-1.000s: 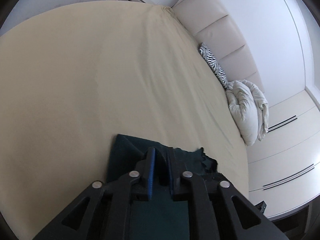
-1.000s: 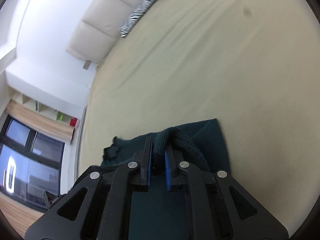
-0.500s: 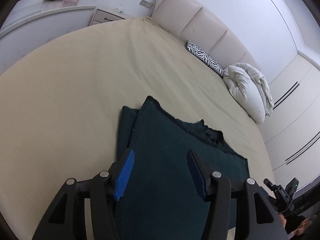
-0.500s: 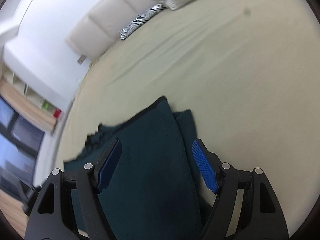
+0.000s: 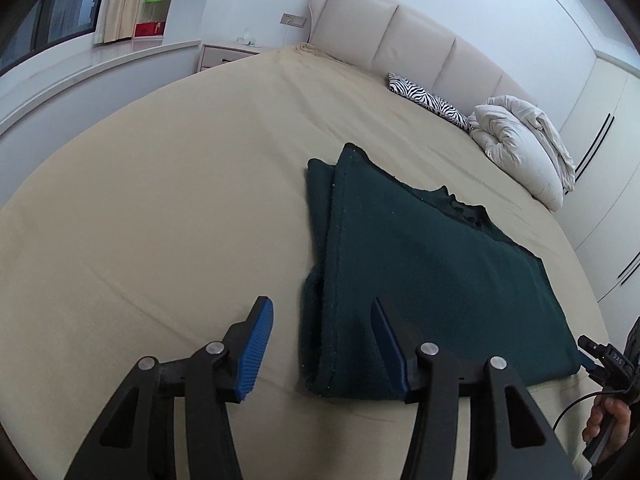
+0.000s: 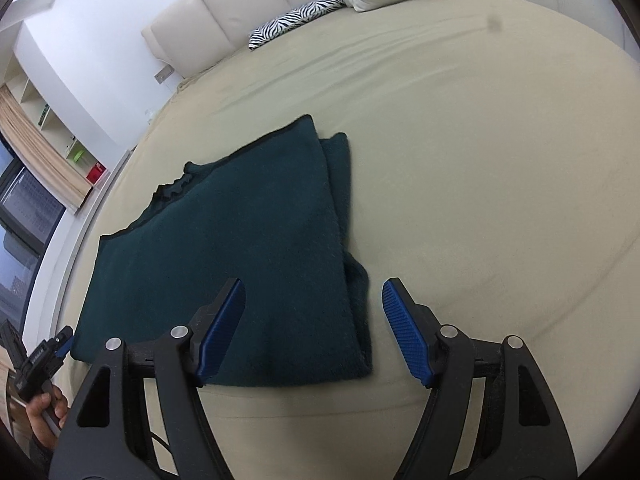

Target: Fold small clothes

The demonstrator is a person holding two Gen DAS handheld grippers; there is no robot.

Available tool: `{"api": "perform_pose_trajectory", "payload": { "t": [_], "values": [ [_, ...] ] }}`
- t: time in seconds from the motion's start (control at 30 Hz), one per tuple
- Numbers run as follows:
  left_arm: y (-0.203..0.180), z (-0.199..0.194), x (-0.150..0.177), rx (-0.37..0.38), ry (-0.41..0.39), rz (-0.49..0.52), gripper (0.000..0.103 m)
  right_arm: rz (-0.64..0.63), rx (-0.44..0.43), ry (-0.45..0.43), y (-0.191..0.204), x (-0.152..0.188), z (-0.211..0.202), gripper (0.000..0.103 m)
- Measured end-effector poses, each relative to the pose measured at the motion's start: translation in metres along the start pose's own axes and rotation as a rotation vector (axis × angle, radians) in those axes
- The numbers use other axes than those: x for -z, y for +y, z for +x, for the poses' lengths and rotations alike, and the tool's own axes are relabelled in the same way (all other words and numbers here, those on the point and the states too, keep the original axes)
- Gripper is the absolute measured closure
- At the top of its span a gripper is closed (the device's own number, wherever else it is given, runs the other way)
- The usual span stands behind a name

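On the bed [image 5: 160, 184], the dark green garment [image 5: 420, 272] lies folded flat, its side edges tucked under. Your left tool [image 5: 320, 344] and right tool [image 6: 312, 328] both hang spread and empty above its near corners, their jaws having just opened; nothing sits between the pads. The risk: the thick fleece may spring open, or a low pass may snag and drag a fold.

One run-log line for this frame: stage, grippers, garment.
stage: fold laid | left gripper: open, empty | right gripper: open, empty | dark green garment: folded, flat on bed sheet
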State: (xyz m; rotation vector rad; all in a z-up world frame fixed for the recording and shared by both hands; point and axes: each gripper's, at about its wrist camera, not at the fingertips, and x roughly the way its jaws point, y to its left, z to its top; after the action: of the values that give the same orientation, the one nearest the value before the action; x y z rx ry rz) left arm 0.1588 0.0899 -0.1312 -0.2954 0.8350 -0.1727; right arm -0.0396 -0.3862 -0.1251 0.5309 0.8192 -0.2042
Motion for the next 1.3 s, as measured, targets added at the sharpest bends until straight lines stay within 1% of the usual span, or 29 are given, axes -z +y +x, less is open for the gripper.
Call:
{"api": "perform_pose_trajectory", "payload": {
  "t": [0.07,0.17,0.2,0.3,0.43,0.47,0.53,0.57,0.6,0.63,0.7,0.8,0.9,1.0,1.07,1.13,1.17,1.2,1.23,1.3],
  "values": [
    [0.001,0.004,0.0,-0.003,0.0,-0.005,0.052,-0.013,0.001,-0.002,0.001,0.003,-0.001,0.033],
    [-0.003,0.008,-0.003,-0.02,-0.005,0.02,0.053,-0.036,0.003,-0.009,0.005,0.01,-0.003,0.033],
    [-0.004,0.01,-0.003,-0.022,-0.001,0.026,0.06,-0.048,0.014,-0.012,0.007,0.01,-0.002,0.033],
    [-0.006,0.013,-0.001,-0.029,0.008,0.042,0.071,-0.056,0.032,-0.007,0.007,0.008,0.0,0.033],
    [-0.008,0.016,0.004,-0.047,0.018,0.06,0.075,-0.058,0.048,0.015,0.006,0.011,0.006,0.033],
    [-0.007,0.016,0.004,-0.047,0.018,0.06,0.078,-0.059,0.047,0.024,0.005,0.013,0.008,0.033],
    [-0.008,0.015,0.005,-0.048,0.019,0.065,0.082,-0.072,0.048,0.038,0.005,0.015,0.01,0.041],
    [-0.009,0.015,0.005,-0.051,0.02,0.071,0.085,-0.08,0.048,0.04,0.006,0.016,0.01,0.042],
    [-0.01,0.015,0.005,-0.053,0.018,0.076,0.089,-0.087,0.049,0.041,0.006,0.017,0.01,0.046],
    [-0.01,0.015,0.005,-0.055,0.015,0.08,0.09,-0.09,0.054,0.042,0.006,0.017,0.01,0.051],
    [-0.011,0.014,0.006,-0.059,0.011,0.085,0.092,-0.085,0.06,0.04,0.004,0.017,0.009,0.053],
    [-0.012,0.012,0.007,-0.063,0.006,0.096,0.093,-0.033,0.072,0.026,-0.004,0.014,0.005,0.053],
    [-0.012,0.012,0.007,-0.064,0.008,0.103,0.093,0.019,0.065,0.002,-0.013,0.01,0.001,0.053],
    [-0.014,0.012,0.008,-0.069,0.01,0.113,0.093,-0.012,0.065,0.028,-0.012,0.011,0.007,0.053],
    [-0.014,0.012,0.008,-0.07,0.012,0.114,0.094,-0.068,0.077,0.037,-0.005,0.012,0.01,0.054],
    [-0.014,0.011,0.008,-0.073,0.014,0.114,0.094,-0.101,0.093,0.033,0.0,0.013,0.01,0.075],
    [-0.014,0.01,0.008,-0.074,0.013,0.111,0.094,-0.102,0.098,0.029,0.001,0.014,0.009,0.076],
    [-0.014,0.009,0.008,-0.073,0.013,0.108,0.094,-0.101,0.1,0.023,0.002,0.014,0.008,0.083],
    [-0.013,0.007,0.007,-0.072,0.012,0.103,0.094,-0.101,0.108,0.018,0.002,0.015,0.006,0.088],
    [-0.013,0.003,0.007,-0.067,0.007,0.098,0.094,-0.101,0.109,0.008,0.003,0.015,0.003,0.092]
  ]
}}
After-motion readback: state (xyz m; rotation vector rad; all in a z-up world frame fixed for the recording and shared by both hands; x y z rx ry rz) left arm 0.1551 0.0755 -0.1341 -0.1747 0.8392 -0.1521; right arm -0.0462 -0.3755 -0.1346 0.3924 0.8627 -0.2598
